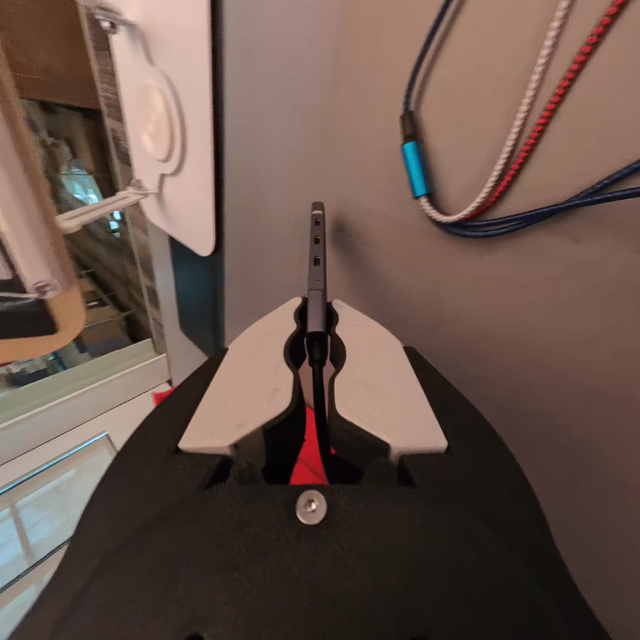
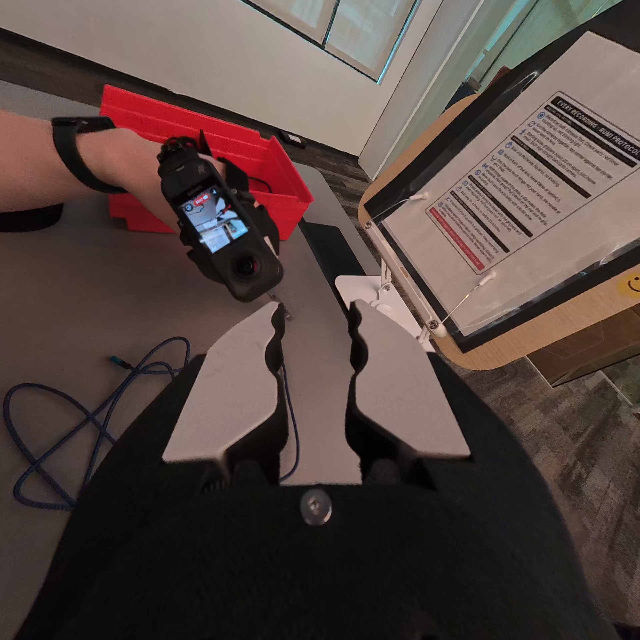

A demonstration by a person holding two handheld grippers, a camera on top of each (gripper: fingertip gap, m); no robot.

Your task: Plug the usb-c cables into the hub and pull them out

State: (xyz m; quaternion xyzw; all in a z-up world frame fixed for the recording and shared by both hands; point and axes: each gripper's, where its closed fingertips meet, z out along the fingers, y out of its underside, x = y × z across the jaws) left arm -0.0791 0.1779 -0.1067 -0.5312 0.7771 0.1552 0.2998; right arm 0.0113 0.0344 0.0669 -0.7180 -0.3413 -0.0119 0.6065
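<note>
The left tongs are squeezed shut on the hub. They pinch it at the end where its own black cord comes out. The hub sticks out straight ahead of the tips, thin edge up, with three small holes in a row on that edge. All three holes look empty.

The right tongs are open and hold nothing. Between them there is only bare tabletop and a thin bit of blue cable.

The cables lie on the tabletop, off to the right of the left tongs: a blue cable, a grey cable and a red cable. A bright blue plug lies at the near end of the bunch. In the right view, a blue cable loops off to the left of the right tongs.

What could go wrong, I think: the cables are tangled close together, so the right tongs may grab two at once. The holes are tiny, so a plug held crooked may scrape and not go in. The hub is pinched only at one end, so a hard push could make it tip or slip.
</note>
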